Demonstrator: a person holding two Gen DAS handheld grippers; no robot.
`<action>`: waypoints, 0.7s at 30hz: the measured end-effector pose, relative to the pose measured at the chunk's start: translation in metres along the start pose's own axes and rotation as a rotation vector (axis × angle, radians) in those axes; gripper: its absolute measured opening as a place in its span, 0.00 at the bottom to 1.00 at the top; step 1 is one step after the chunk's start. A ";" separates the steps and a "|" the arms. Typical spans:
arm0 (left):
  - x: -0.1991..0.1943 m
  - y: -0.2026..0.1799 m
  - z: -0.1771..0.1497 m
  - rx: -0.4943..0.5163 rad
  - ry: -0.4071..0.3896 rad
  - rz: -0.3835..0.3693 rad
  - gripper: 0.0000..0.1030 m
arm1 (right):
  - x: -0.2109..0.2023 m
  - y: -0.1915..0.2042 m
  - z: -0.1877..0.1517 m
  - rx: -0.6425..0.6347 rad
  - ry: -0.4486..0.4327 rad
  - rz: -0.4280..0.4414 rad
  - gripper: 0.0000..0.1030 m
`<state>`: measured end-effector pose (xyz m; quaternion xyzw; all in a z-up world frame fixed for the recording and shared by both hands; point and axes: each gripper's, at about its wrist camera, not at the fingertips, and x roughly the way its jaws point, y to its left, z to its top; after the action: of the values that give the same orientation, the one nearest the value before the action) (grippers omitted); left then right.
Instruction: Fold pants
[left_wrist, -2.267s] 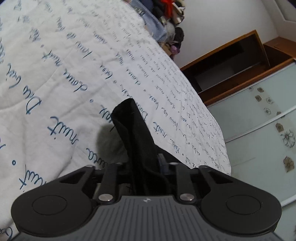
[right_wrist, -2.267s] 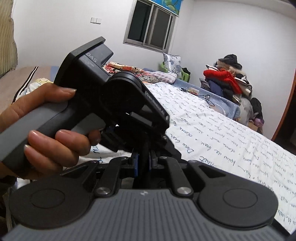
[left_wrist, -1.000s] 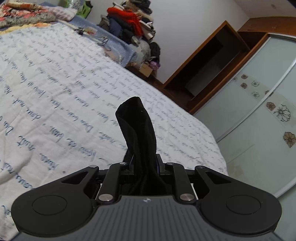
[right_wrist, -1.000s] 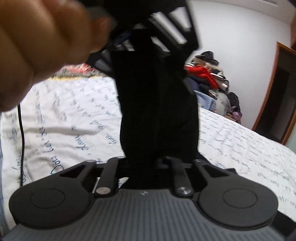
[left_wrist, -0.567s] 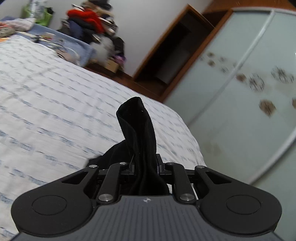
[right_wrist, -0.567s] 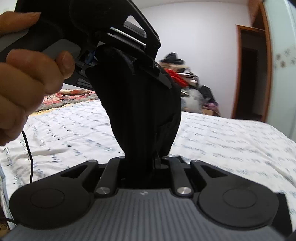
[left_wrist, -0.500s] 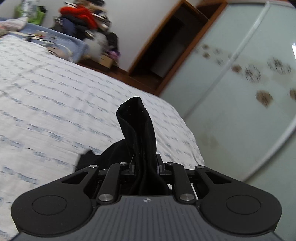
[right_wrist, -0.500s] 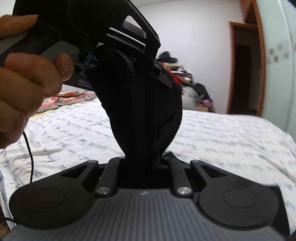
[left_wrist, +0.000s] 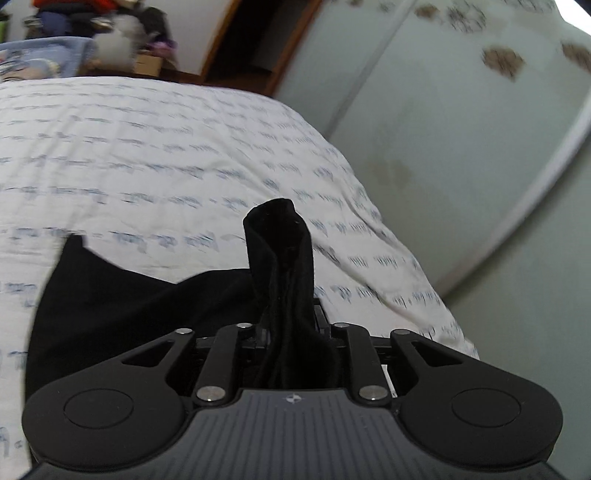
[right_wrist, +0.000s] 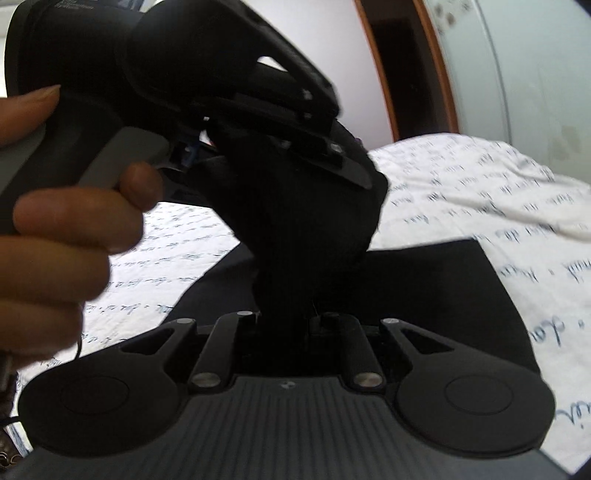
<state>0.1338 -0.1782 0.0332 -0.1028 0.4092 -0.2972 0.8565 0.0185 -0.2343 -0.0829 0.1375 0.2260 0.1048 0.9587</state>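
The black pants (left_wrist: 122, 295) hang and spread over the white bedspread with blue script (left_wrist: 147, 147). My left gripper (left_wrist: 291, 325) is shut on a bunched edge of the pants, which sticks up between its fingers. My right gripper (right_wrist: 291, 317) is shut on another bunch of the same pants (right_wrist: 303, 229). In the right wrist view the left gripper's body (right_wrist: 166, 74) and the hand holding it (right_wrist: 55, 240) sit just above and left, very close. A flat part of the pants (right_wrist: 443, 295) lies on the bed beyond.
The bed's far corner (left_wrist: 424, 288) drops off toward a pale sliding wardrobe with flower prints (left_wrist: 461, 110). A dark wooden doorway (left_wrist: 251, 40) and a pile of clothes (left_wrist: 92, 22) stand at the back.
Both grippers have swung toward the wardrobe side and lowered. More of the pants now spreads on the bed below them. Both stay shut on the fabric.
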 end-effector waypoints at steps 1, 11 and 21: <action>0.006 -0.003 0.000 0.017 0.027 -0.013 0.24 | 0.001 -0.002 -0.002 0.014 0.004 -0.004 0.13; -0.036 0.049 0.004 -0.080 -0.052 -0.028 0.83 | -0.032 -0.042 -0.009 0.168 0.072 -0.027 0.46; -0.041 0.109 -0.031 -0.102 -0.019 0.137 0.83 | -0.073 -0.028 0.017 -0.003 -0.033 -0.284 0.65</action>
<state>0.1361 -0.0645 -0.0061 -0.1207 0.4218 -0.2158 0.8723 -0.0339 -0.2831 -0.0474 0.1047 0.2271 -0.0339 0.9676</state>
